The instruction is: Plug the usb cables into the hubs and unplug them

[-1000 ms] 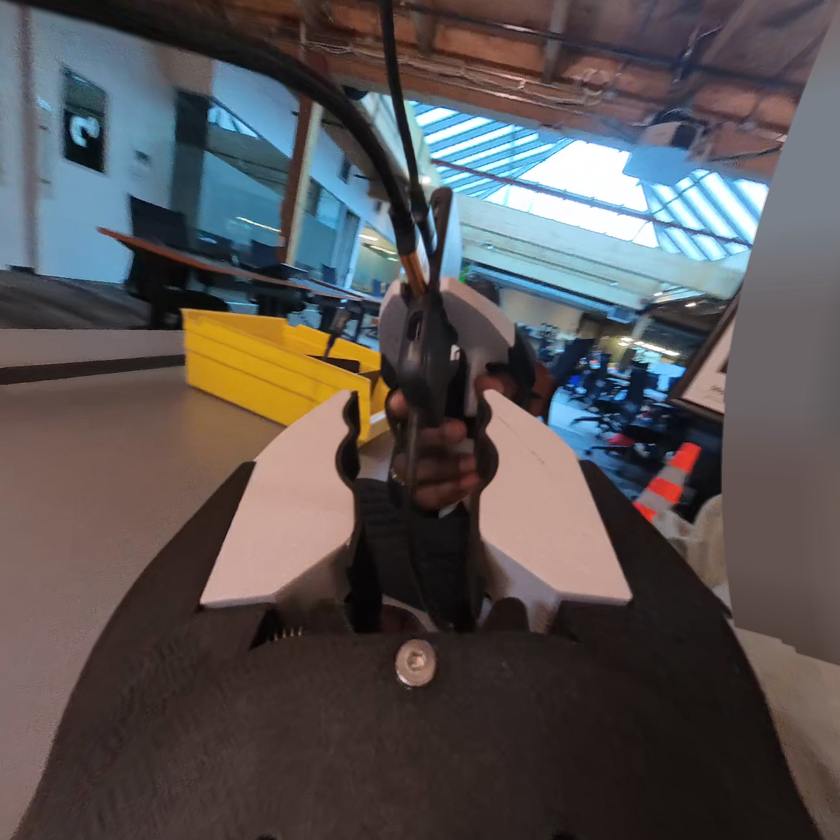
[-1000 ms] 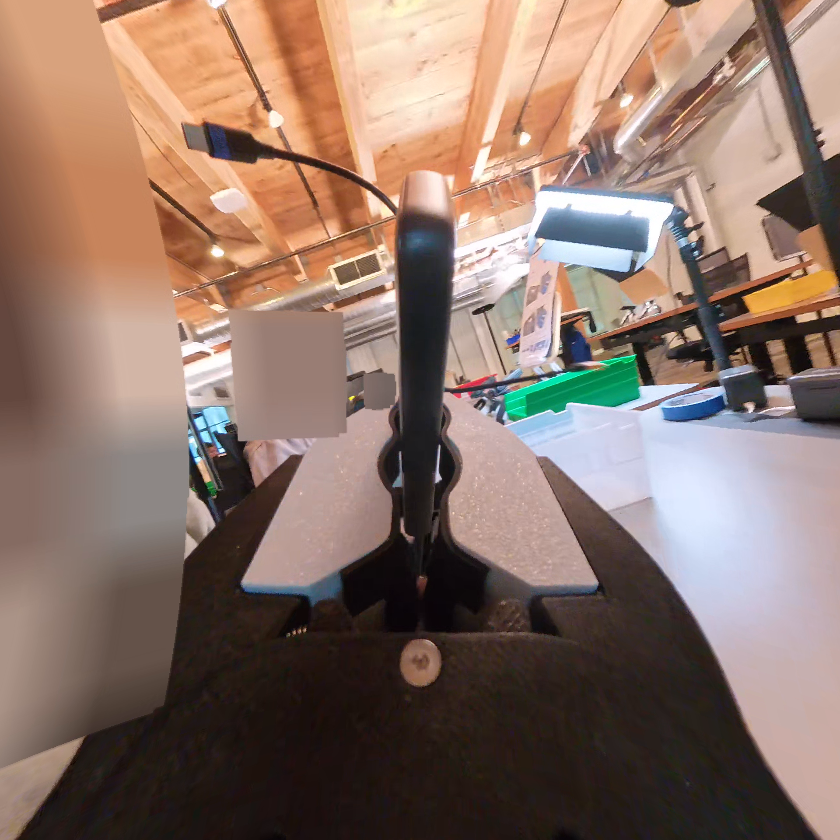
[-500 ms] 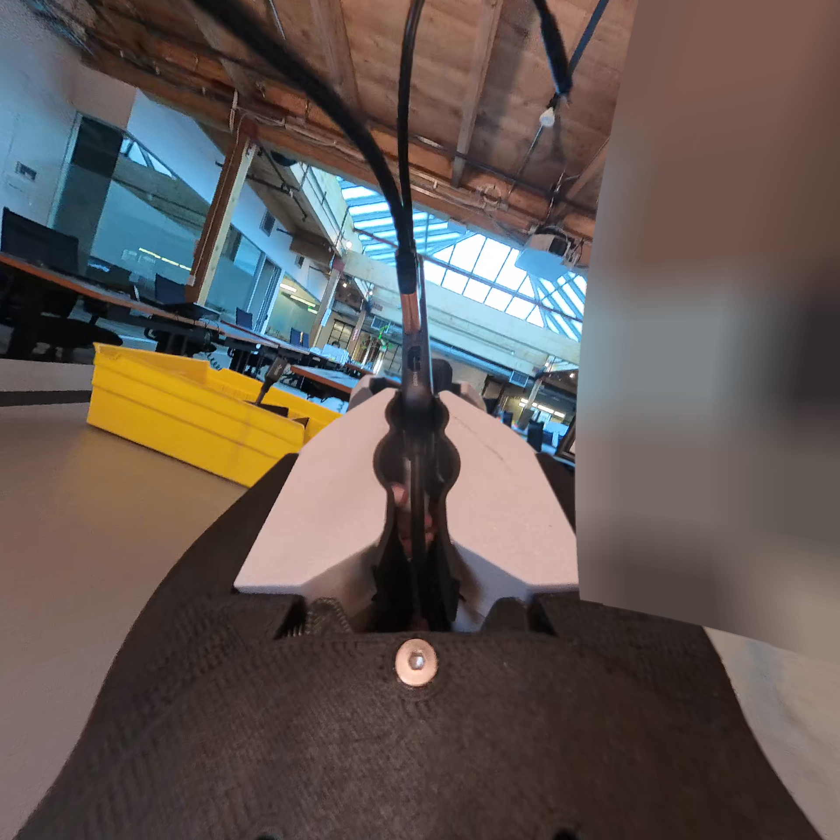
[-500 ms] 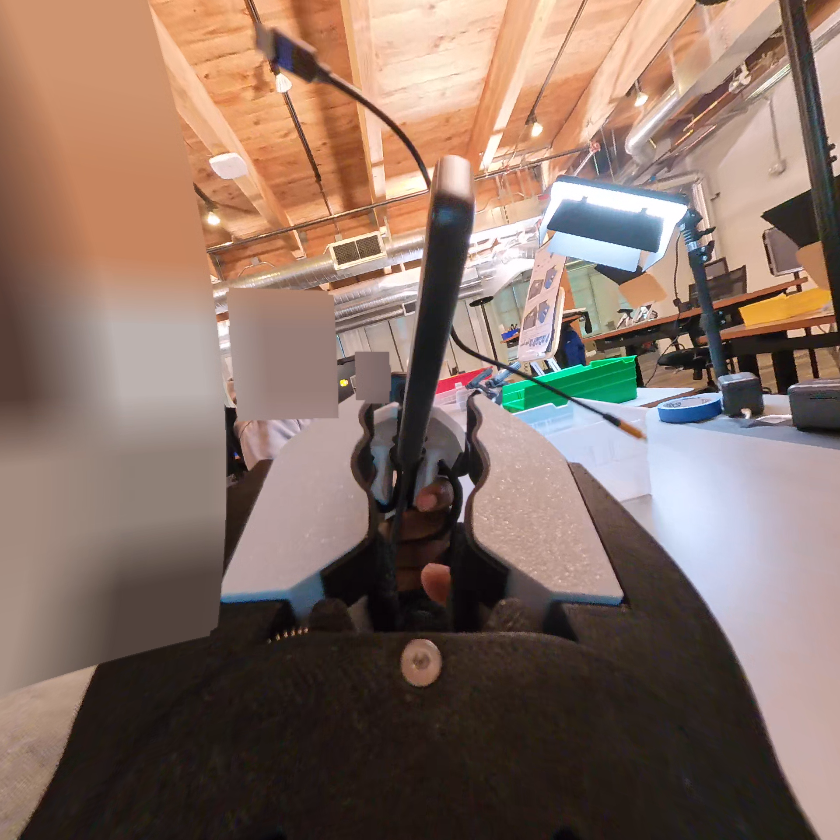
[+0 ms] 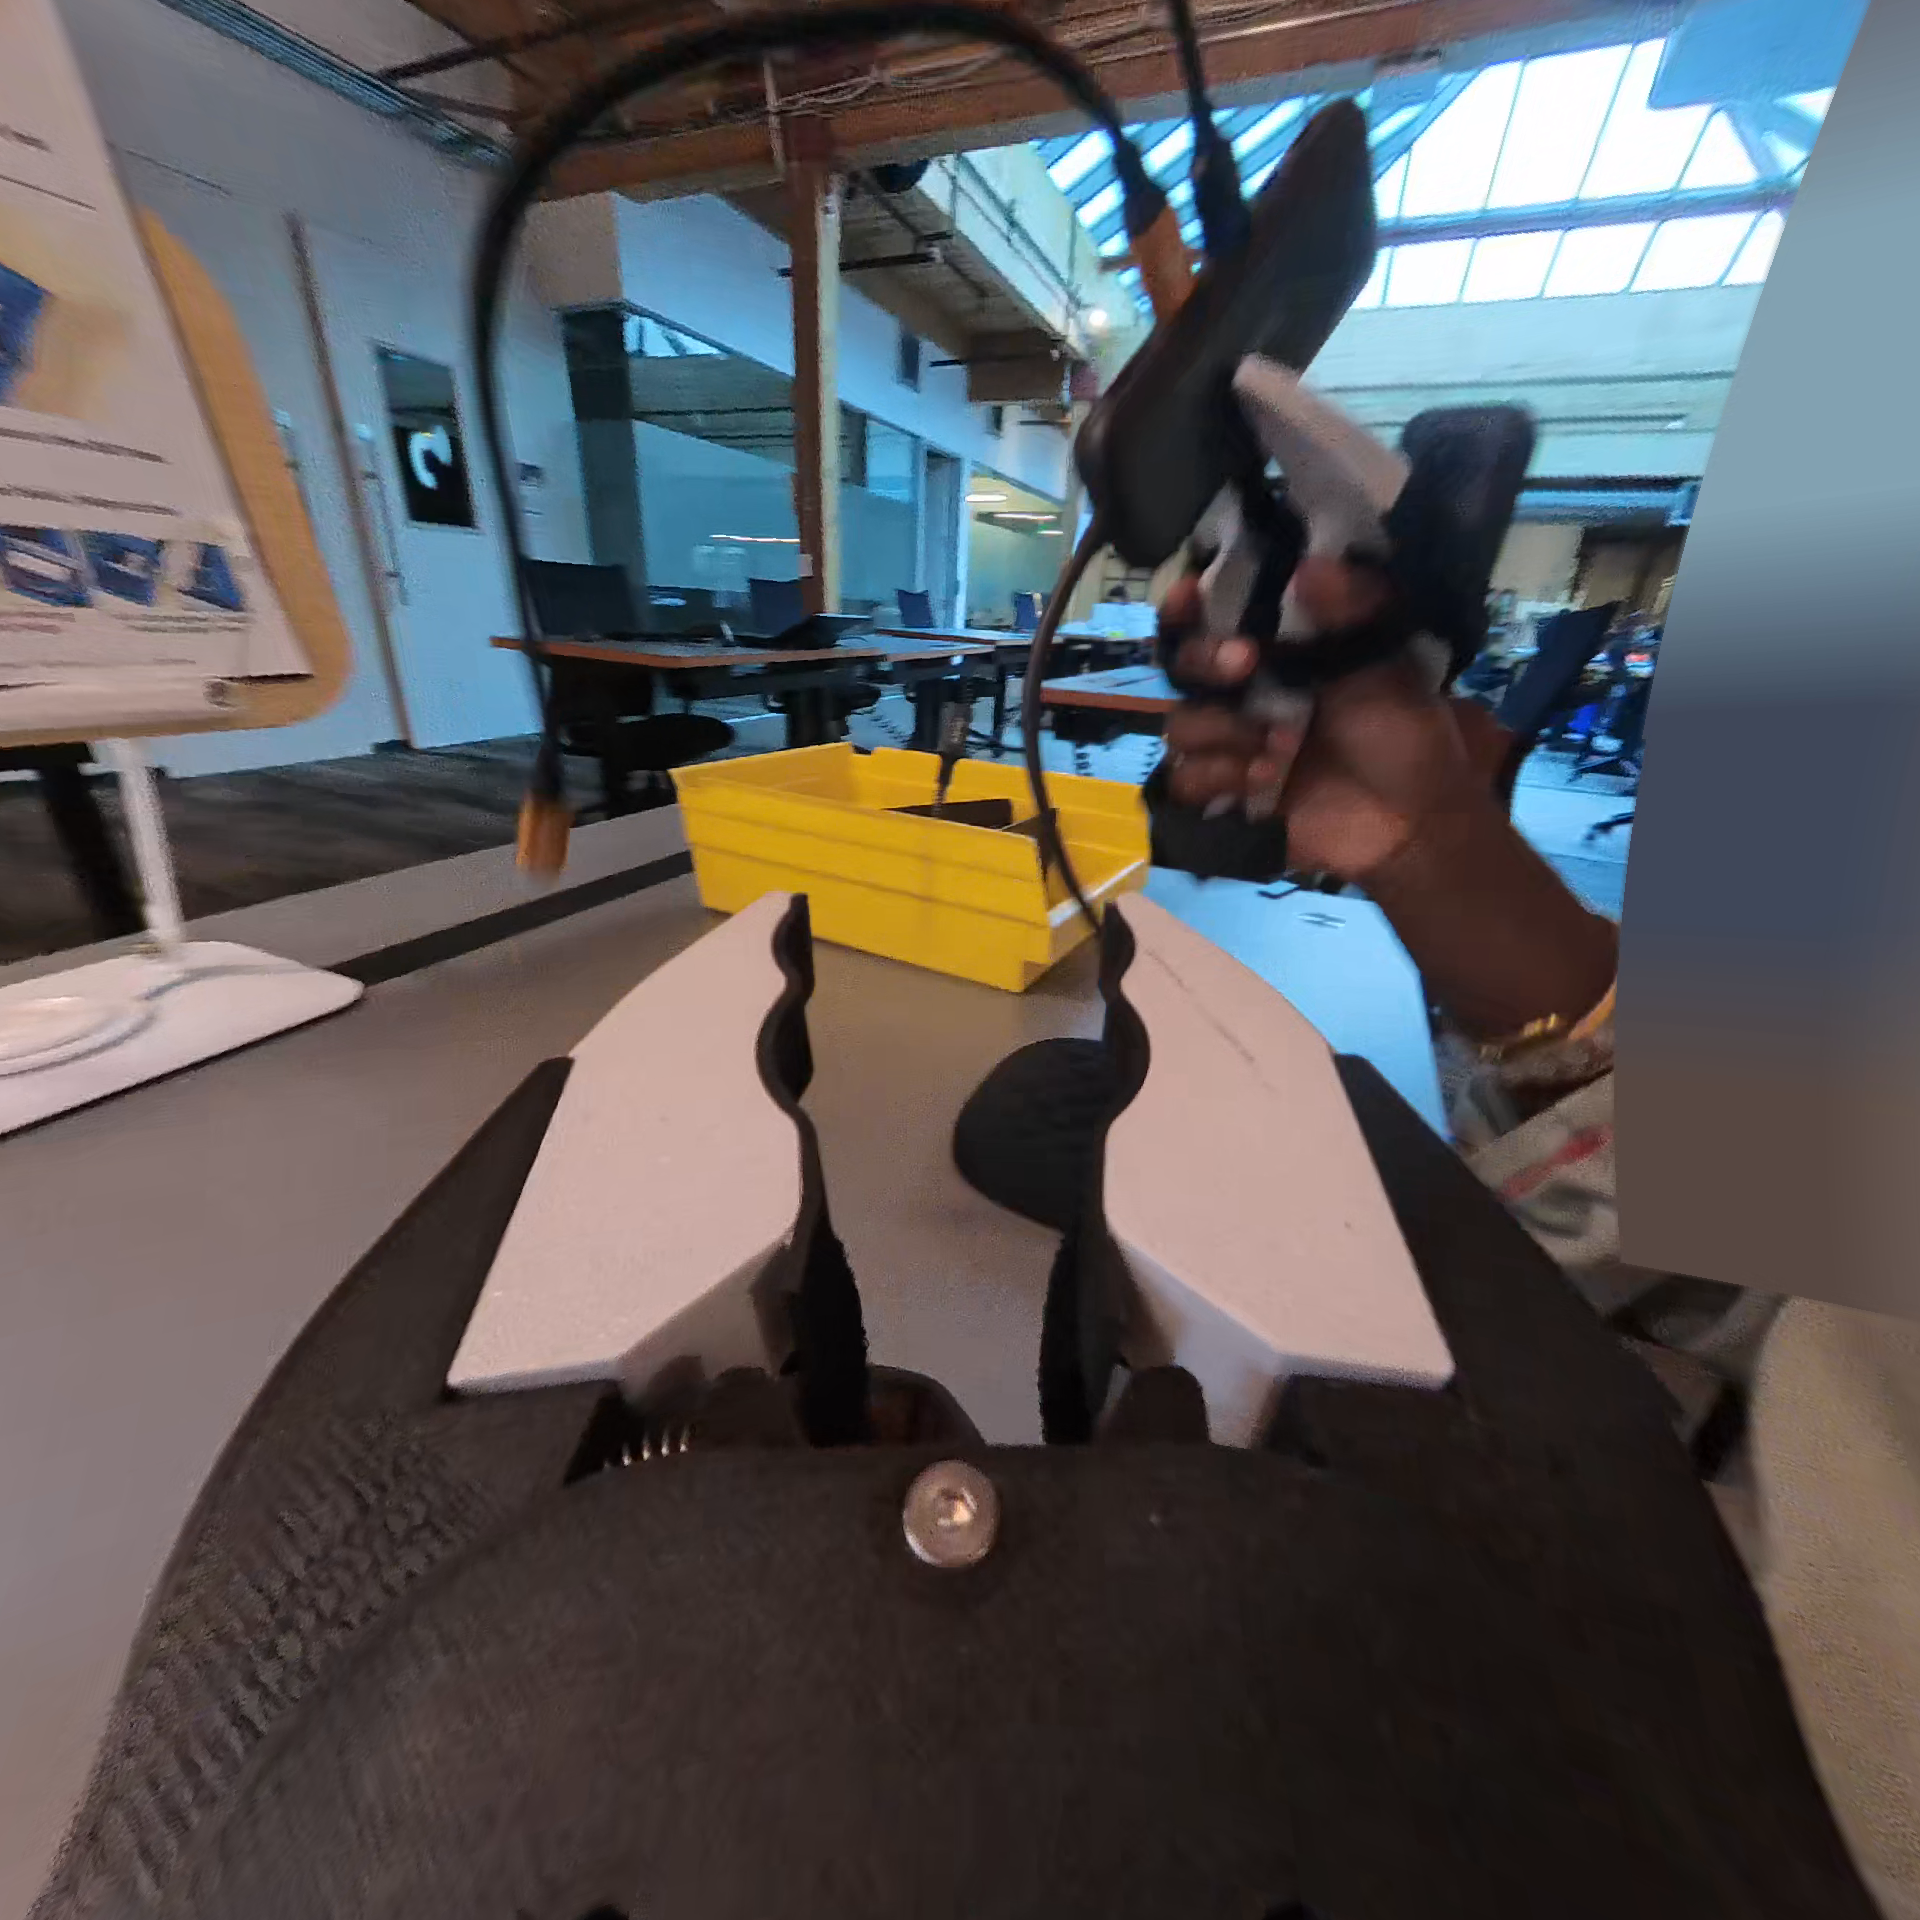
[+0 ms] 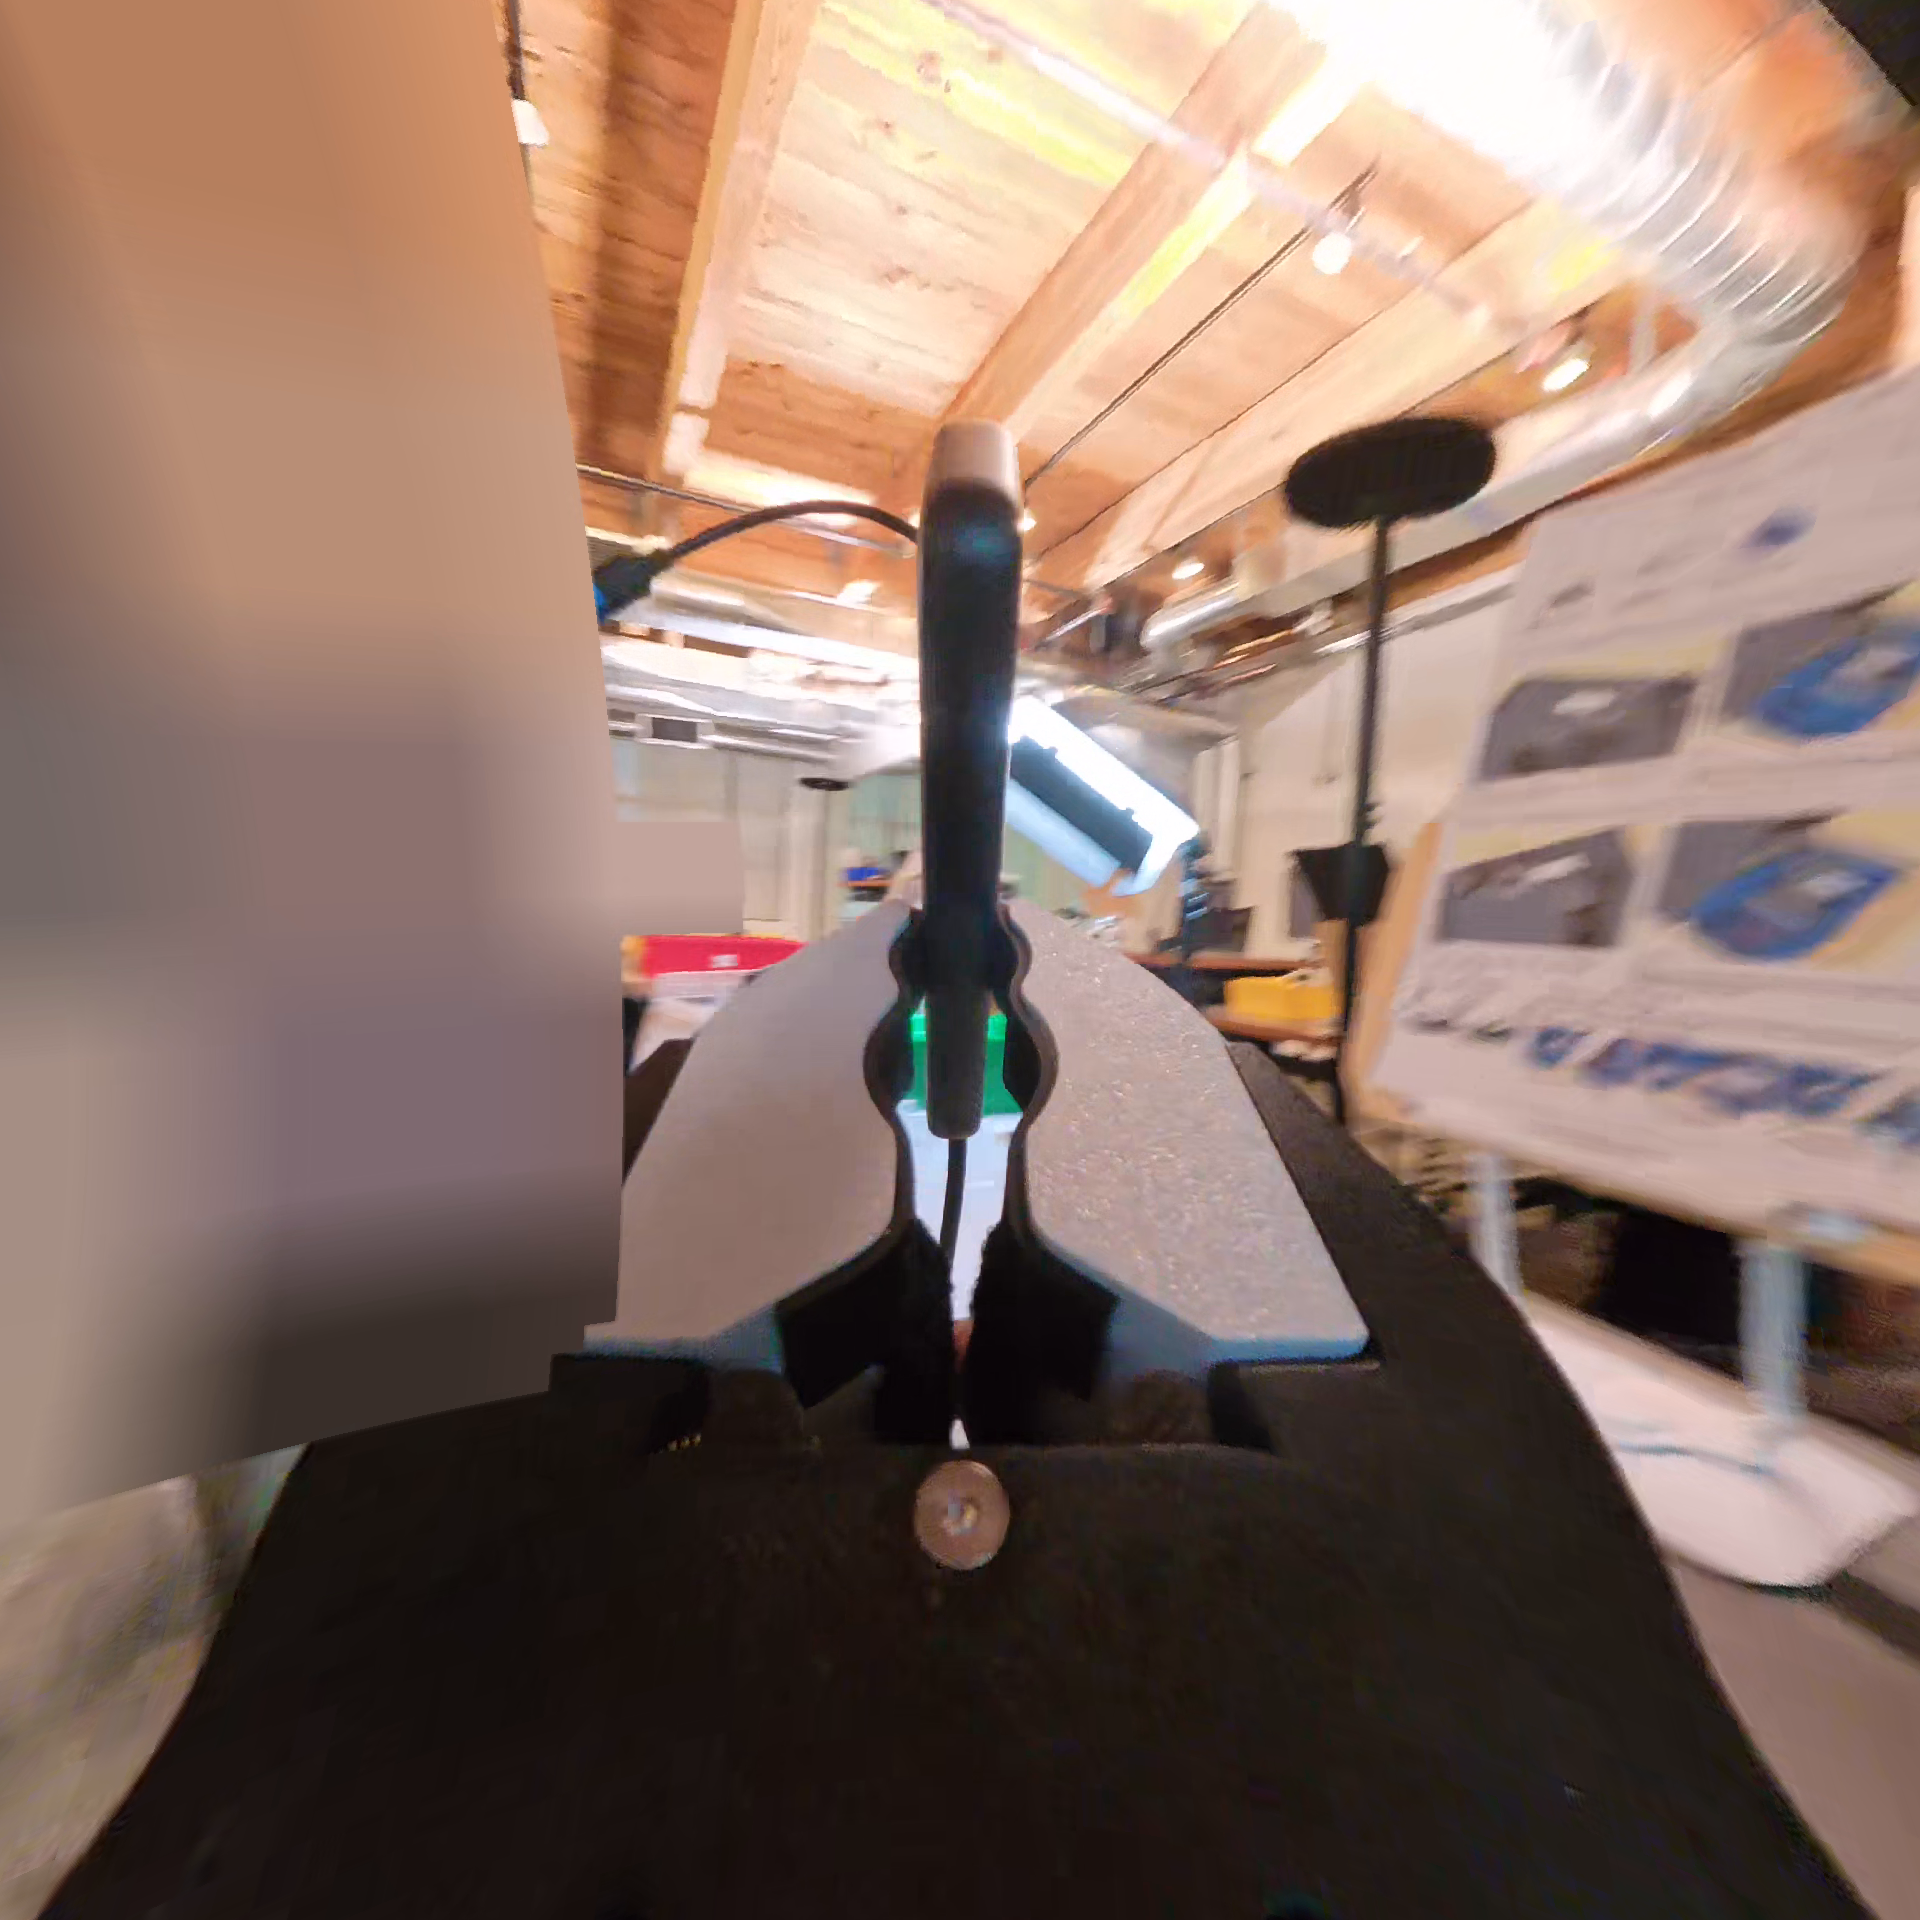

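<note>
The left gripper [image 5: 951, 935], which was clamping the cable half a second ago, is now standing with its jaws apart and holding nothing above the grey surface [image 5: 312, 1122]. The right gripper [image 6: 961, 935], opened half a second ago, is again clamping the black hub [image 6: 966, 727], lifted in the air. The cable [image 5: 499, 436] is hanging from the hub, near the yellow bin [image 5: 883, 883].

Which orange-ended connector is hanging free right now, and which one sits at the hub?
The orange connector dangling at left, above the table edge, hangs free on its looping cable. The other orange one sits up against the black hub in the right gripper.
</note>
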A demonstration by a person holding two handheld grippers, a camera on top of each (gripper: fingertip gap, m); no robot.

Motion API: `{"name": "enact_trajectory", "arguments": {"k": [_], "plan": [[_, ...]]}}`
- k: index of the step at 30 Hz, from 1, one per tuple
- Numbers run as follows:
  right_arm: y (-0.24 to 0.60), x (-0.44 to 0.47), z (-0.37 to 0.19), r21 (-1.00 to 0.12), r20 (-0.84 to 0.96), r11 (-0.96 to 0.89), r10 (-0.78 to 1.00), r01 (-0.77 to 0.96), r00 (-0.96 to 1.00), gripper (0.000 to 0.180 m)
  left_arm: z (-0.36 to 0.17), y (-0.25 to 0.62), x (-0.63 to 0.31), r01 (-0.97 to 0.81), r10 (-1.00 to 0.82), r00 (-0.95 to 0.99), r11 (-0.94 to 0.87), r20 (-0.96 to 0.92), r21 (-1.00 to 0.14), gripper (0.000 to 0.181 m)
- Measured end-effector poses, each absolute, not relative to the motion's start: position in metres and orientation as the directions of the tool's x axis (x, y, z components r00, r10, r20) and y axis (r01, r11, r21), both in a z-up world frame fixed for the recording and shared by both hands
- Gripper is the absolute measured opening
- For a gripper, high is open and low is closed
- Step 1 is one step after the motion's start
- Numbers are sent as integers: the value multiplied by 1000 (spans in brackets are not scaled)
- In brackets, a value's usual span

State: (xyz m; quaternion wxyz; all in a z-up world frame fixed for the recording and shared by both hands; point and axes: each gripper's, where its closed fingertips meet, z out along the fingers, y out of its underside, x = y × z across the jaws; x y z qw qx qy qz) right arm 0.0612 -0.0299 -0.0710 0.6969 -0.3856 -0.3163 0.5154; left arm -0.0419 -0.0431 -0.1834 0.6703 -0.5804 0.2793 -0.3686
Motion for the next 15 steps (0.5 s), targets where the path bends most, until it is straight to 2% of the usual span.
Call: {"name": "enact_trajectory", "arguments": {"k": [1, 5, 9, 12, 15], "plan": [[-22, 78, -56, -852, 71, 234, 938, -468, 339, 12, -184, -40, -48, 167, -808, 587, 61, 50, -984, 53], [6, 147, 3, -783, 188, 491, 771, -381, 608, 12, -187, -27, -70, 188, -760, 646, 74, 66, -979, 52], [45, 204, 36, -707, 339, 696, 486, -122, 806, 12, -195, -16, -82, 193, -711, 700, 104, 63, -976, 49], [81, 236, 30, -630, 423, 776, 315, 26, 850, 12, -199, -15, -81, 189, -714, 698, 108, 56, -976, 49], [115, 255, -5, -577, 480, 811, 241, 97, 843, 12, -199, -15, -80, 158, -705, 709, 132, 19, -978, 48]]}}
